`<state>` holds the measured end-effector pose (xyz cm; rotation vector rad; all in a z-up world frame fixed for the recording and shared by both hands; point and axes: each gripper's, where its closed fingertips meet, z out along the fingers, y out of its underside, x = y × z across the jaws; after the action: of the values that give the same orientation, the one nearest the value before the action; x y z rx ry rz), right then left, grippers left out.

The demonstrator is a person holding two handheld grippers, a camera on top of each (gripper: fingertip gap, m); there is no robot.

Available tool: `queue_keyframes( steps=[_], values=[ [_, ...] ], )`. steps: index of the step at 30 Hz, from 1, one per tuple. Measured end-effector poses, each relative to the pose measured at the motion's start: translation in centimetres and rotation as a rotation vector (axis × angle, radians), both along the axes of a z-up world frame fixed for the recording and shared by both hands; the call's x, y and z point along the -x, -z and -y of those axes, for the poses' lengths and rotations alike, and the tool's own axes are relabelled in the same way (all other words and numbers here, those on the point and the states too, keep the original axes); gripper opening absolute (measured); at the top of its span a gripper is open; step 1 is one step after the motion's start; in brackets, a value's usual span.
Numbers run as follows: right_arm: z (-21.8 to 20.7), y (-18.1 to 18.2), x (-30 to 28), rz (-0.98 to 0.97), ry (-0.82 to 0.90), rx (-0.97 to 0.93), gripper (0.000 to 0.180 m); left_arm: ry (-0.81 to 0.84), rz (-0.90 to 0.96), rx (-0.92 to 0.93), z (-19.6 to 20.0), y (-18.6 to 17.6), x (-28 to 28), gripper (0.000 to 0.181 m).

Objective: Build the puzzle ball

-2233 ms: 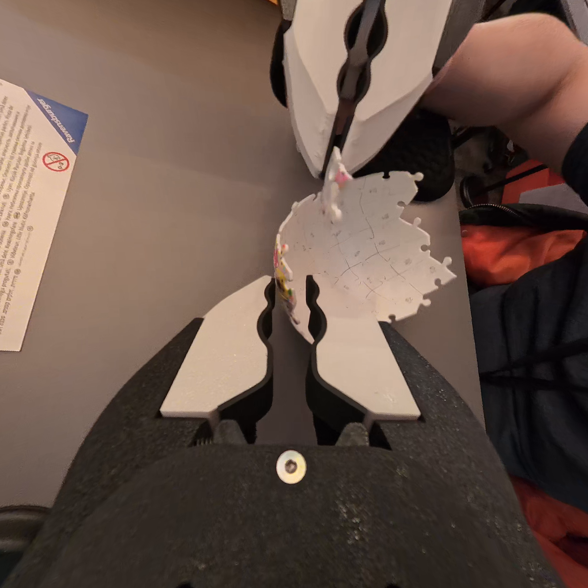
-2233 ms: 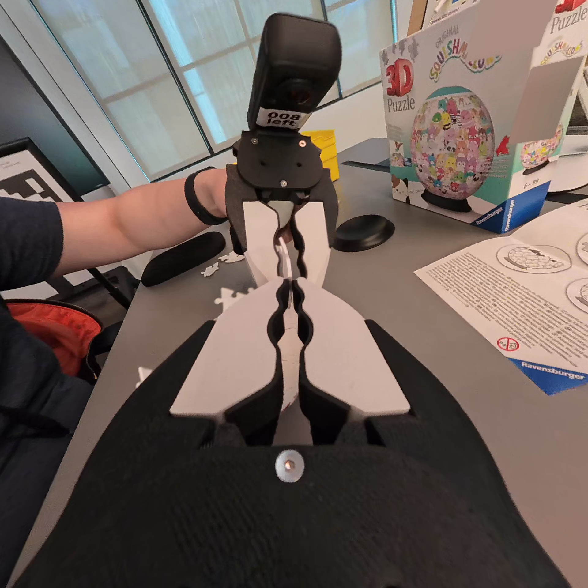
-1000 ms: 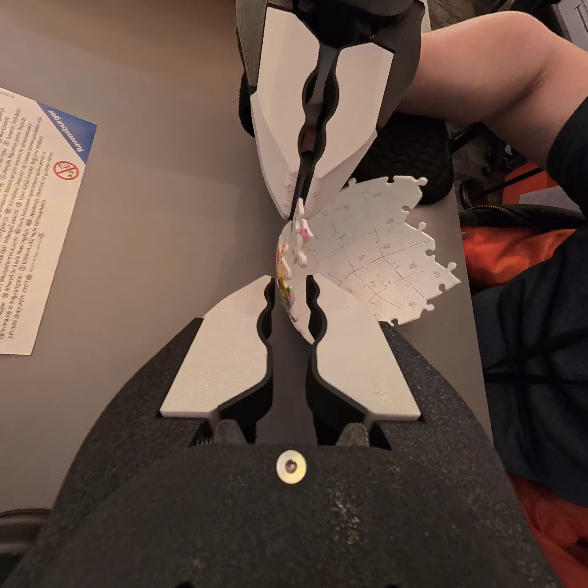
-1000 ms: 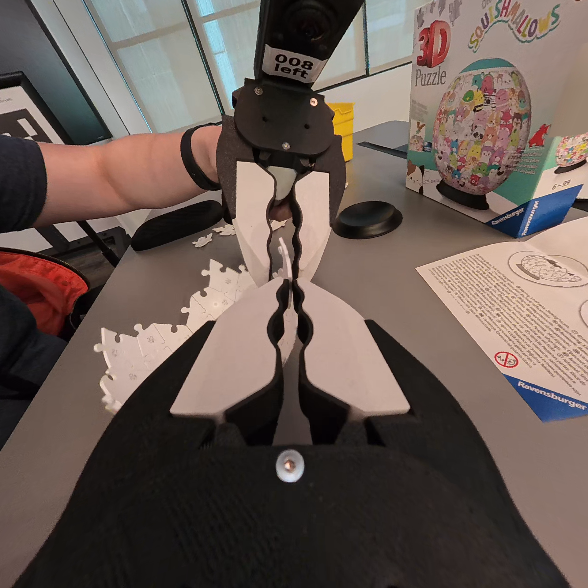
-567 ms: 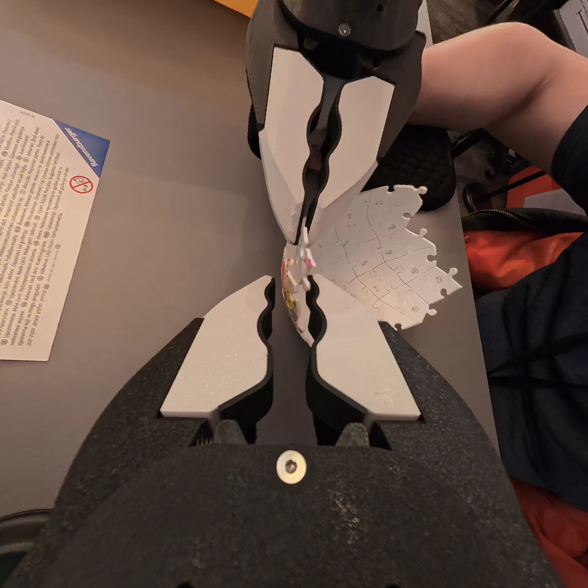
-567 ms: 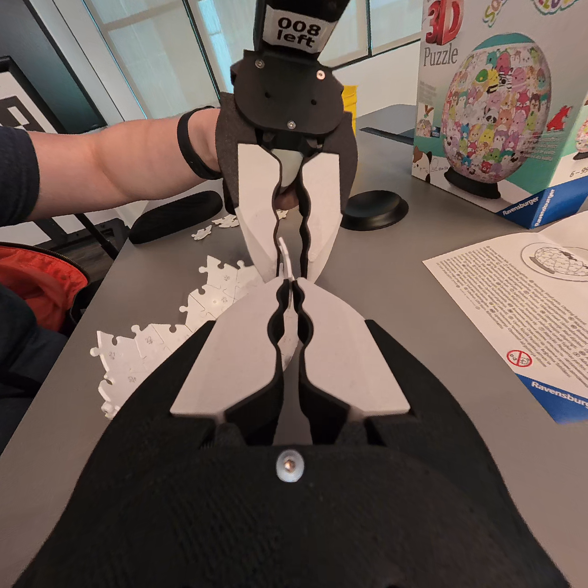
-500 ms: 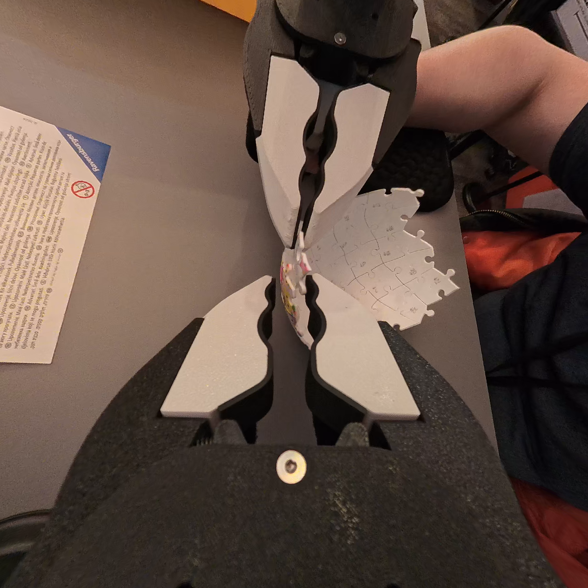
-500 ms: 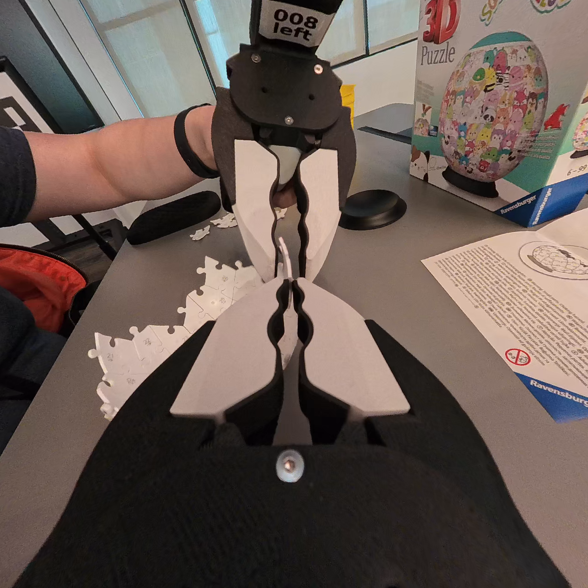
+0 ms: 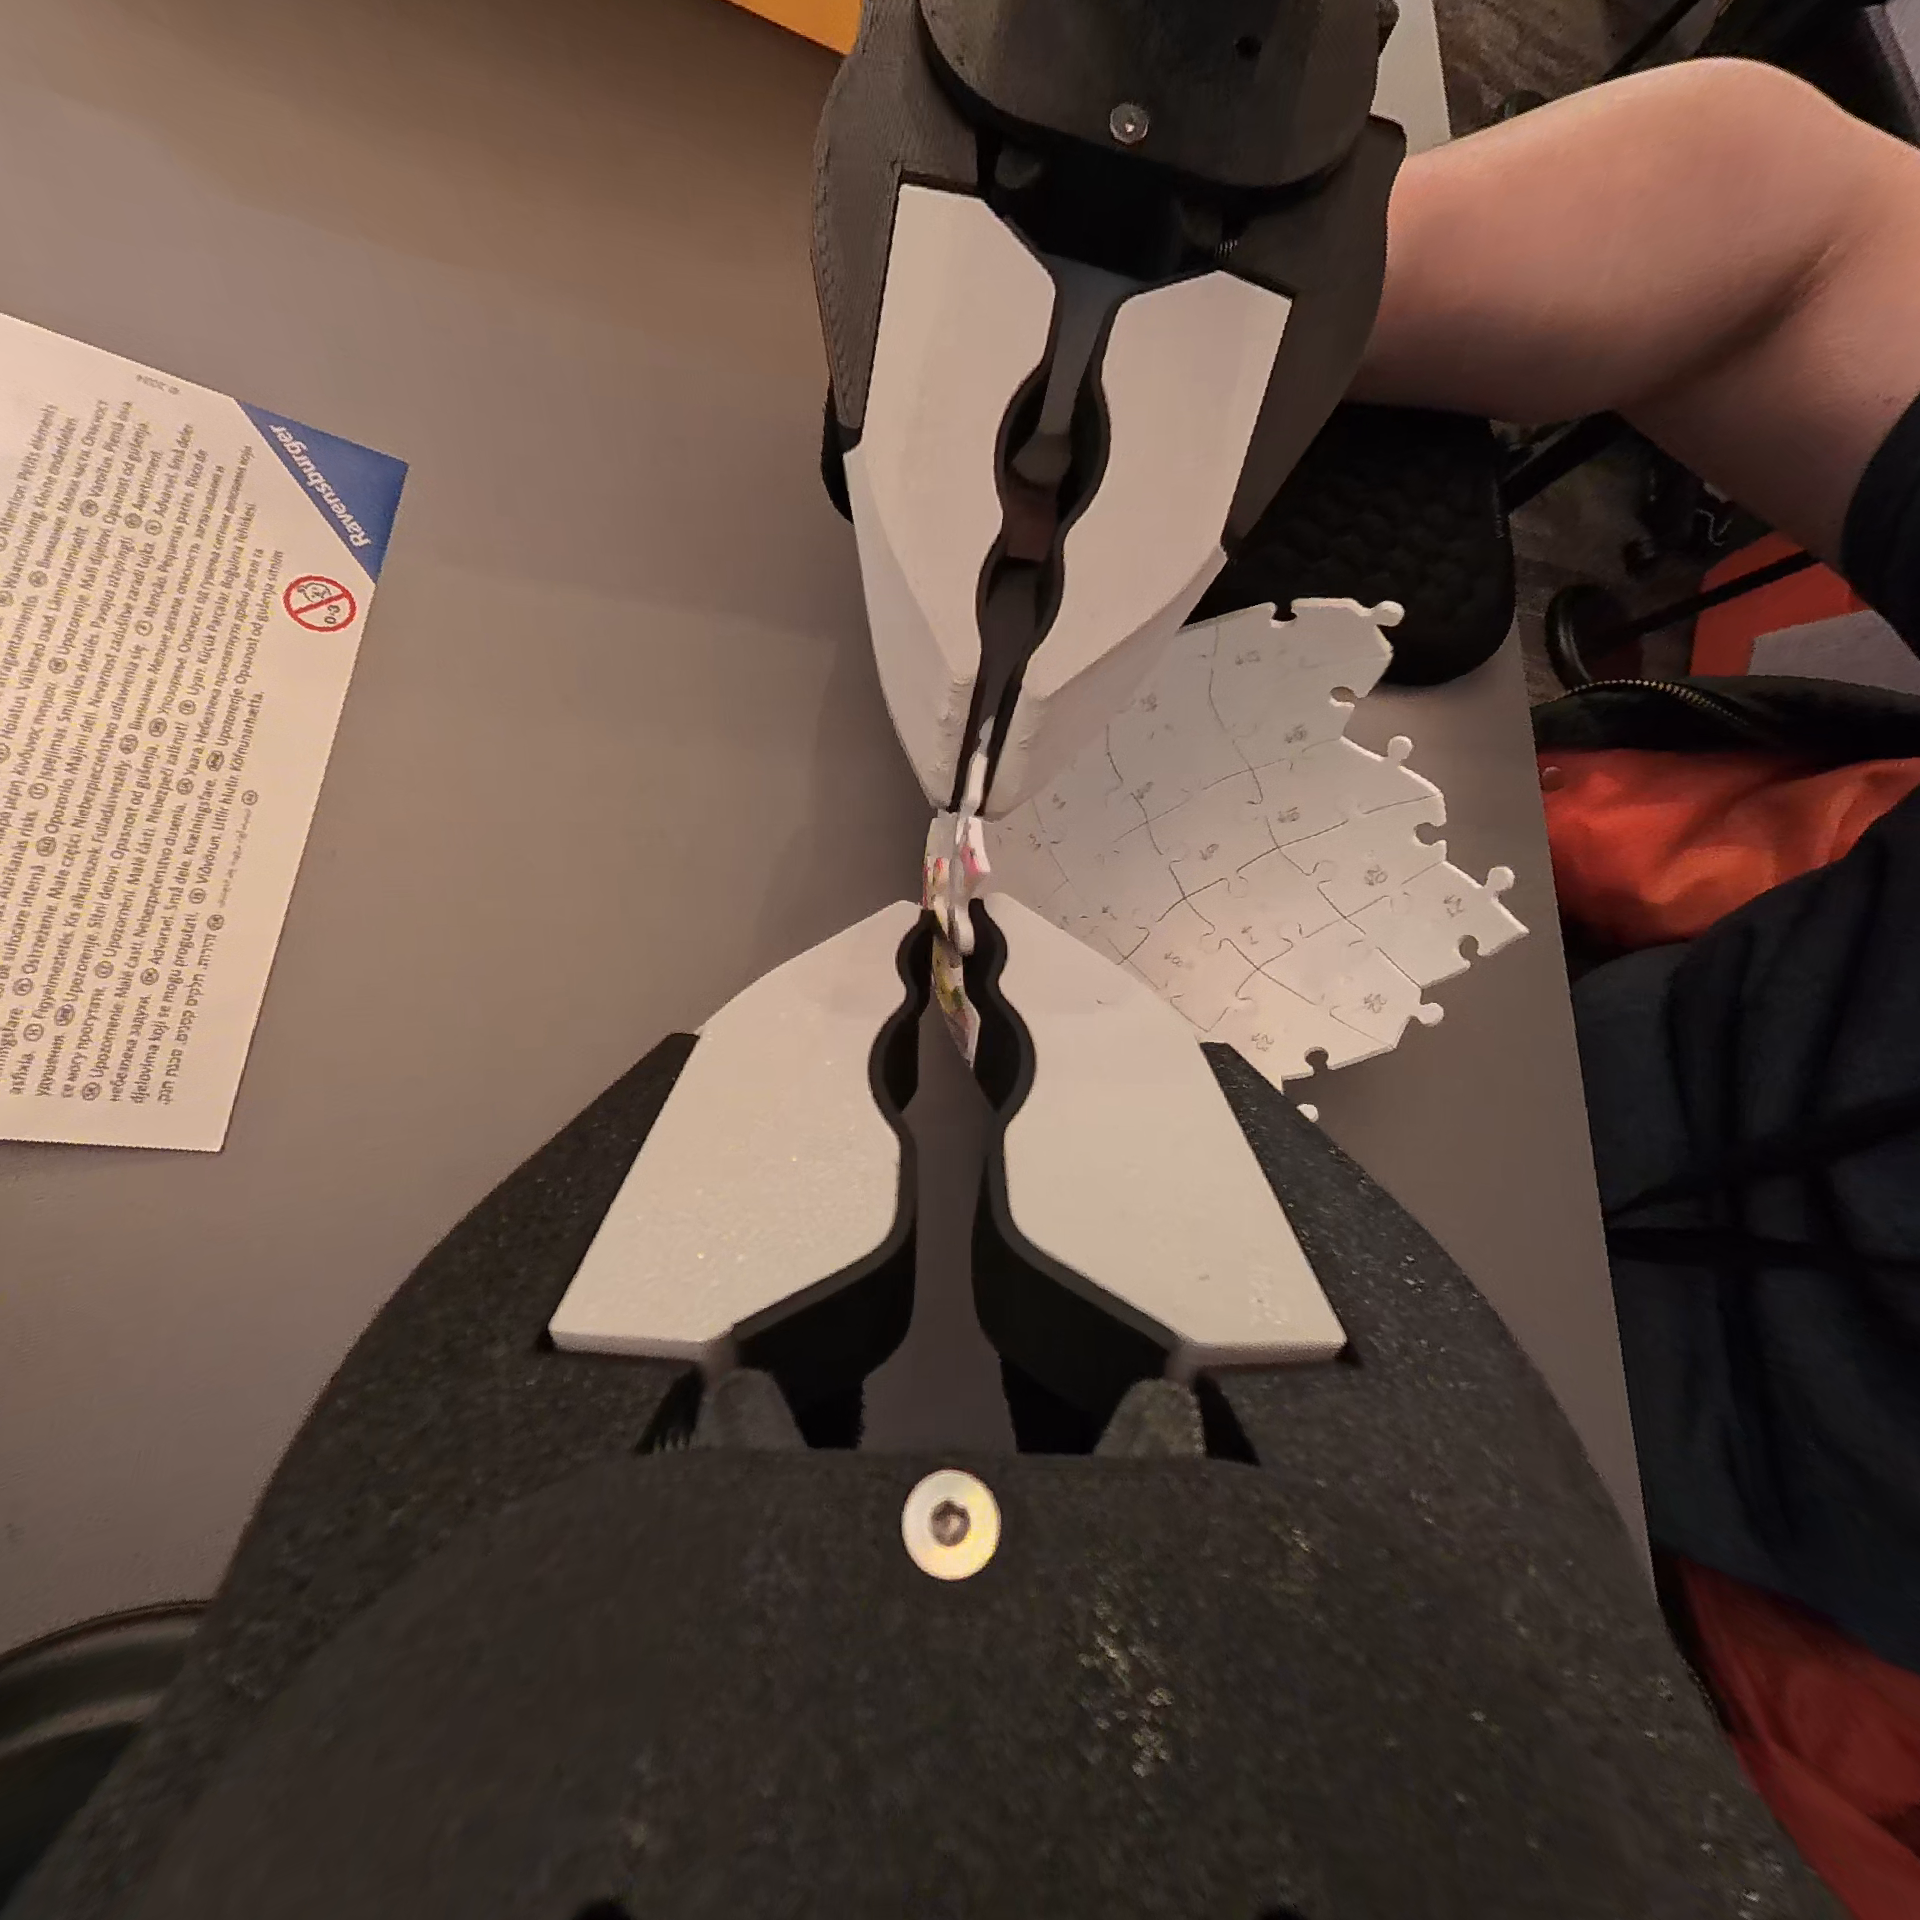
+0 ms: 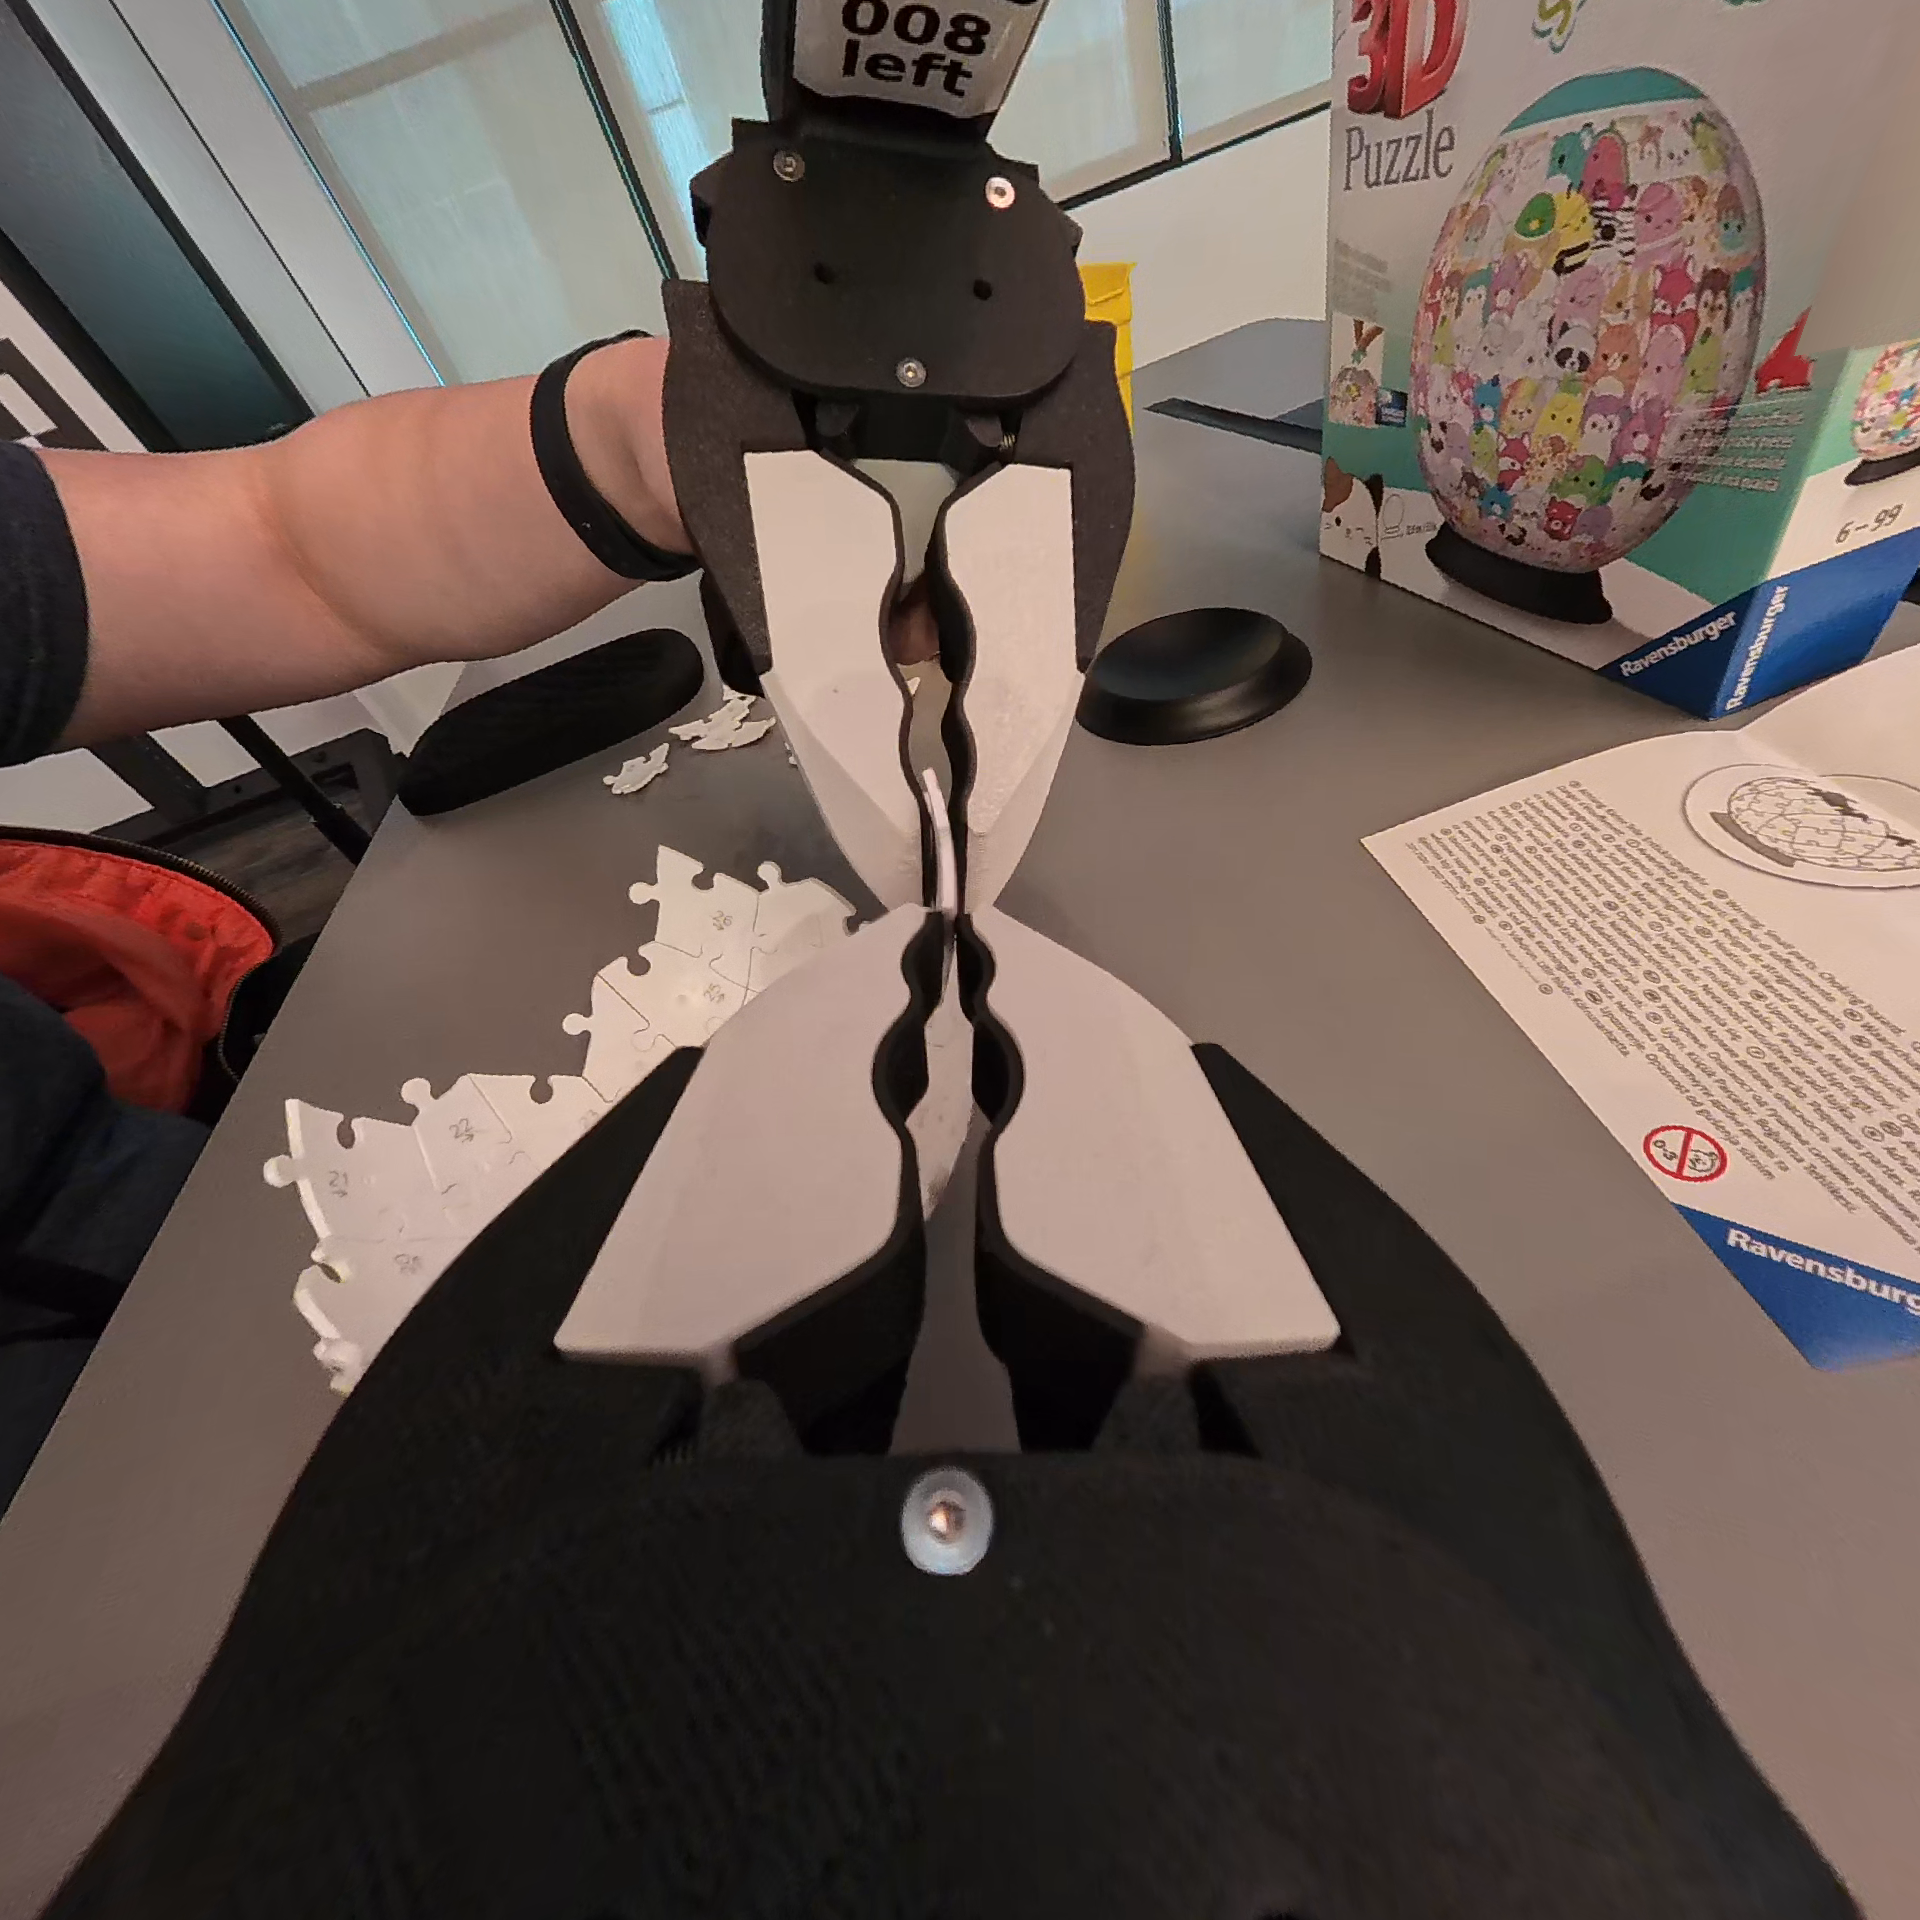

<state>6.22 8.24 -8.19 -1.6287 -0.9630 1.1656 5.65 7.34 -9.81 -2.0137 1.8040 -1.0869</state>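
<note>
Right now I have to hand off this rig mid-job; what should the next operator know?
Left gripper: shut on the shell, the curved assembled section, at its edge.
Right gripper: shut on one loose piece, pressed against the shell's rim, tip to tip with the left.
Shell rests partly on the table; spare pieces, black stand, box and leaflet lie around it.
Done: one section of the ball. Left: seat this piece, add the rest.
</note>
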Motion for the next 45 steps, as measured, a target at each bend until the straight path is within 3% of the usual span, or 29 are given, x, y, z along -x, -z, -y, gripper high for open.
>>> queue_keyframes(
  steps=[6, 27, 45],
  values=[
    [0.0, 0.3, 0.1, 0.038, 0.000, -0.003, 0.003, 0.010, -0.016, 0.003, 0.2, 0.1, 0.0, 0.013],
    [-0.7, 1.3, 0.5, 0.081, 0.025, 0.105, 0.003, -0.013, -0.055, -0.007, -0.5, 1.4, 0.4, 0.006],
    [-0.3, 1.7, 0.6, 0.156, -0.077, 0.109, 0.009, 0.006, -0.047, 0.004, -0.4, 1.9, 0.3, 0.004]
  ],
)
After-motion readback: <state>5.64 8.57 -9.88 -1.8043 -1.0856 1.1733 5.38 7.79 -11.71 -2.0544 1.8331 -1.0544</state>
